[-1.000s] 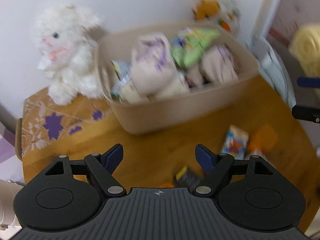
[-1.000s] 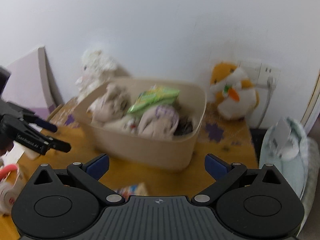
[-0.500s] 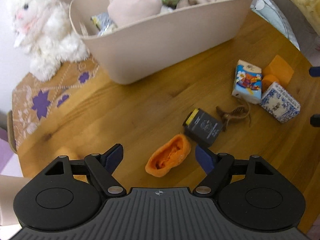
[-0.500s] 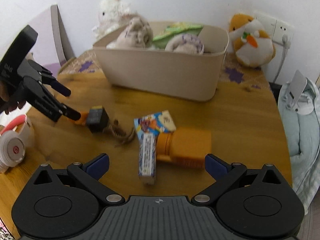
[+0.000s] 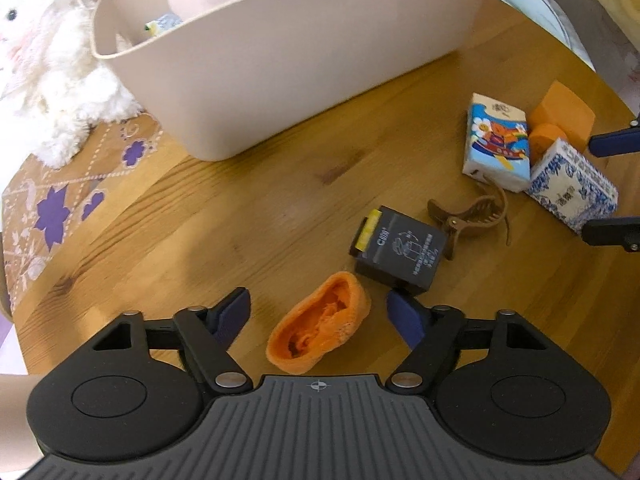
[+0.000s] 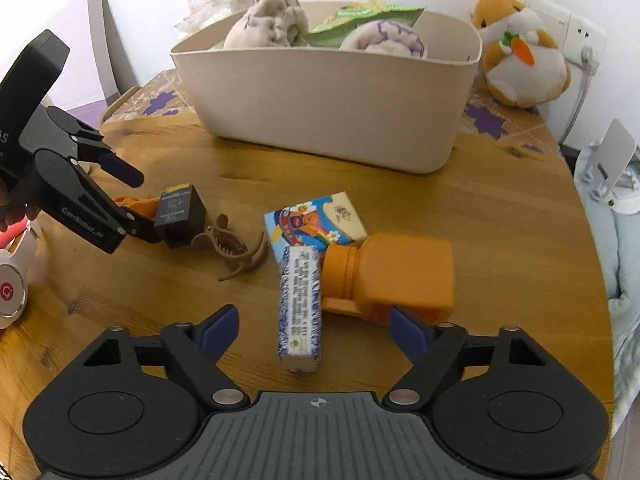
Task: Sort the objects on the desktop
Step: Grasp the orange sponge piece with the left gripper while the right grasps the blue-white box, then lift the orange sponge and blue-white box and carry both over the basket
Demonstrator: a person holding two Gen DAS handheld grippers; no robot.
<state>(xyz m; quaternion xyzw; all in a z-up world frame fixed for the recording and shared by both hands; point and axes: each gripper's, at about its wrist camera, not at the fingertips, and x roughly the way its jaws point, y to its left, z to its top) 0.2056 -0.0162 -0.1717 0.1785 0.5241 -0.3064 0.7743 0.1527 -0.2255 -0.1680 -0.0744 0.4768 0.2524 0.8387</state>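
My left gripper (image 5: 319,316) is open, its fingers on either side of an orange knitted piece (image 5: 320,332) on the wooden table. A black box (image 5: 398,250) and a brown hair clip (image 5: 468,216) lie just beyond it. My right gripper (image 6: 316,330) is open, low over a blue-and-white patterned box (image 6: 301,304) with an orange bottle (image 6: 392,276) beside it. A cartoon tissue pack (image 6: 316,224) lies behind them. The beige bin (image 6: 328,104) holds plush items and packets. The left gripper (image 6: 132,204) also shows in the right wrist view.
A white plush rabbit (image 5: 48,76) stands left of the bin on a patterned cloth (image 5: 52,208). An orange-and-white plush (image 6: 520,56) sits at the right by a wall socket. White headphones (image 6: 12,280) lie at the table's left edge.
Both grippers have dropped down and forward toward the table. The left one now straddles the orange knitted piece; the right one has closed in on the patterned box and bottle.
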